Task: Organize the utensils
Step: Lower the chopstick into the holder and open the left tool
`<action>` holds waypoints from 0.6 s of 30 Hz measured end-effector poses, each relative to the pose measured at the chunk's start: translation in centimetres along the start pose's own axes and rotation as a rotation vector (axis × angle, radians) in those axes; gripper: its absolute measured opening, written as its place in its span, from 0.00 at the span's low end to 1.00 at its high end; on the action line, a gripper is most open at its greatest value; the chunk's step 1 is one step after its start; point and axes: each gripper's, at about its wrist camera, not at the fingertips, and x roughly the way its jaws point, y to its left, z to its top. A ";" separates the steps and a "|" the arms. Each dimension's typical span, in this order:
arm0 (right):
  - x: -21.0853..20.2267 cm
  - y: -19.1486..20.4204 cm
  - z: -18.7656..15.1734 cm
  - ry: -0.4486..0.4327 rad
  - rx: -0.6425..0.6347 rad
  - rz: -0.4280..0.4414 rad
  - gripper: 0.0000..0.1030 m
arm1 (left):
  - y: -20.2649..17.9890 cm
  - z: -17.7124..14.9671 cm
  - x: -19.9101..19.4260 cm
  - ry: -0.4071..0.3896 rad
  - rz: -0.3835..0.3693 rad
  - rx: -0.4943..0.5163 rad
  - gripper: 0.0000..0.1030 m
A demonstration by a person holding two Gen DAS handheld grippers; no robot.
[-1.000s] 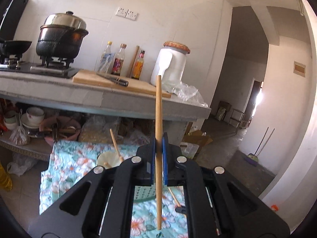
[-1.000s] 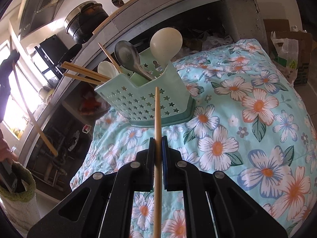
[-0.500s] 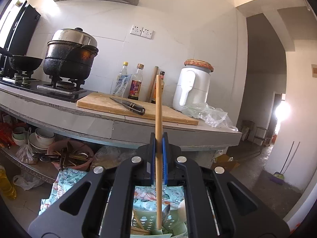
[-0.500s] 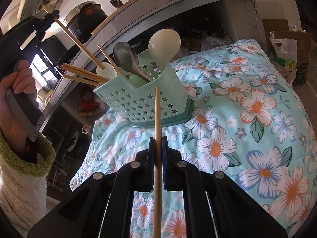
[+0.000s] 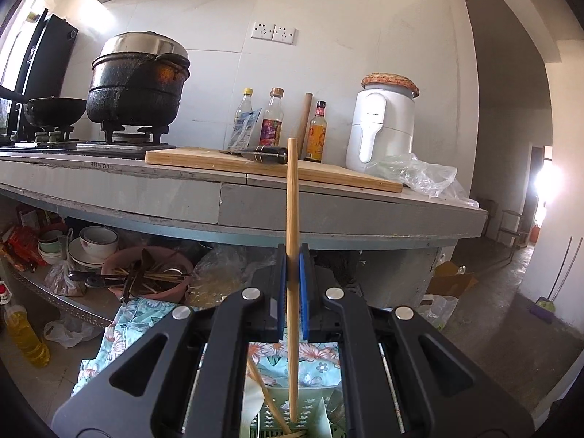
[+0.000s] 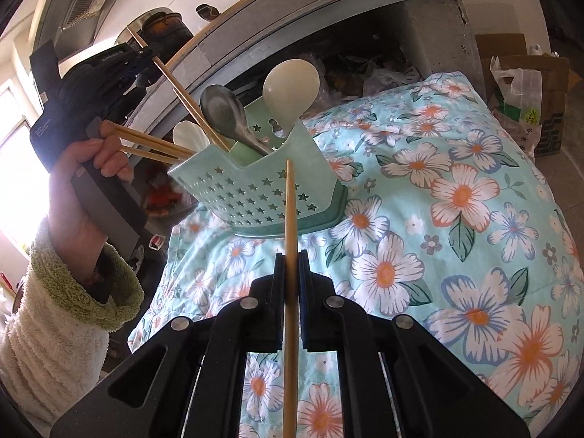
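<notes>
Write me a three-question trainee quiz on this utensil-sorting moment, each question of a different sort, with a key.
1. True or false: the right gripper holds nothing.
2. Multiple choice: the green utensil holder stands on
A. the stove
B. the floral cloth
C. the cutting board
3. Fill in: the lower end of the chopstick in the left gripper is at the ______.

Key
1. False: it is shut on a second chopstick.
2. B
3. Utensil holder: in the right wrist view that chopstick slants down into the holder's top, among the spoons.
</notes>
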 end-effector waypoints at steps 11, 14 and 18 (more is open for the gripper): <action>-0.1 -0.2 0.0 0.001 0.006 0.001 0.07 | -0.8 -1.6 0.5 0.060 -0.047 0.024 0.21; -0.1 0.0 -0.1 0.000 0.004 0.003 0.07 | -1.0 -1.6 0.1 0.062 -0.067 0.030 0.27; 0.0 0.0 -0.1 0.000 0.004 0.004 0.07 | -0.9 -1.5 -0.5 0.067 -0.083 0.017 0.31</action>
